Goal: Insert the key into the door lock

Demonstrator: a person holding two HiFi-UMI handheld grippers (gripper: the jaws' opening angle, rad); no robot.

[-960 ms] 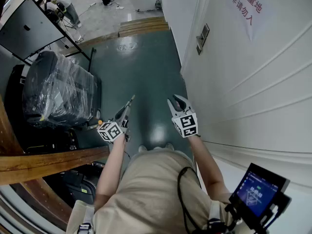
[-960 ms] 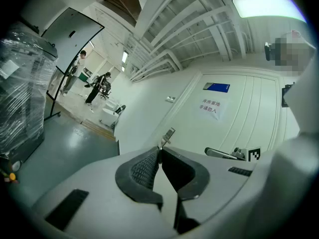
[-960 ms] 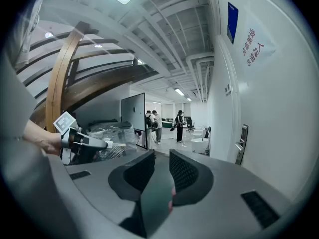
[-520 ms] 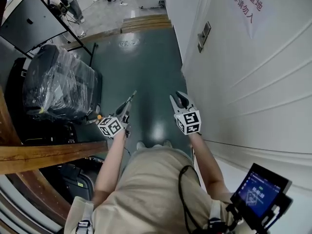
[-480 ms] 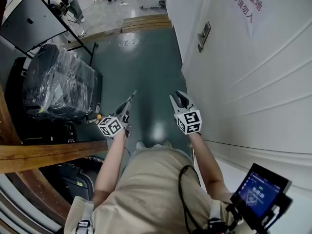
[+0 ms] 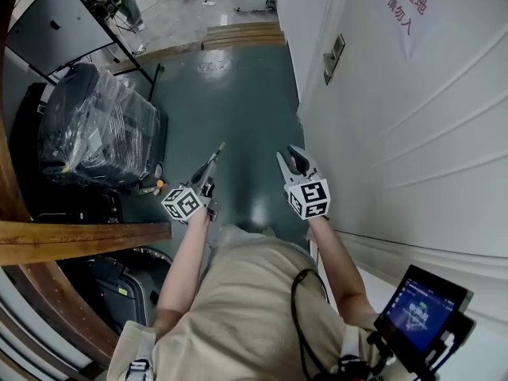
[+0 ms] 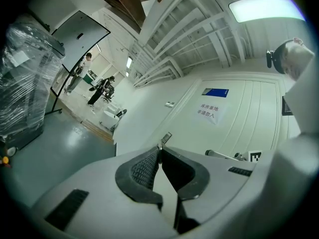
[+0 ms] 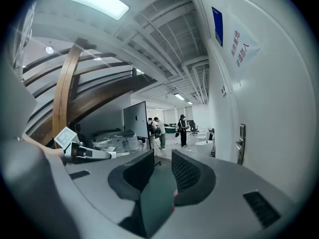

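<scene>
The white door (image 6: 413, 117) runs along the right of the head view, and its metal lock plate (image 6: 333, 56) sits far ahead on it. My left gripper (image 6: 216, 153) is shut, with a thin brass key (image 6: 221, 144) sticking out of its tips. In the left gripper view the jaws (image 7: 159, 149) meet, the key tip (image 7: 159, 146) shows, and the lock plate (image 7: 166, 137) lies just beyond. My right gripper (image 6: 287, 155) is beside the door, open and empty. Its pads (image 8: 185, 171) stand apart in the right gripper view, with the lock plate (image 8: 241, 143) ahead to the right.
A plastic-wrapped dark bundle (image 6: 95, 129) and a black panel on a stand (image 6: 55, 22) line the left of the green floor (image 6: 238, 109). A wooden beam (image 6: 79, 240) crosses at lower left. A paper notice (image 6: 405, 10) hangs on the door. People stand far down the hall (image 8: 157, 131).
Both grippers have edged a little forward along the corridor, the left one rising slightly in the picture. Neither gripper's jaws have changed.
</scene>
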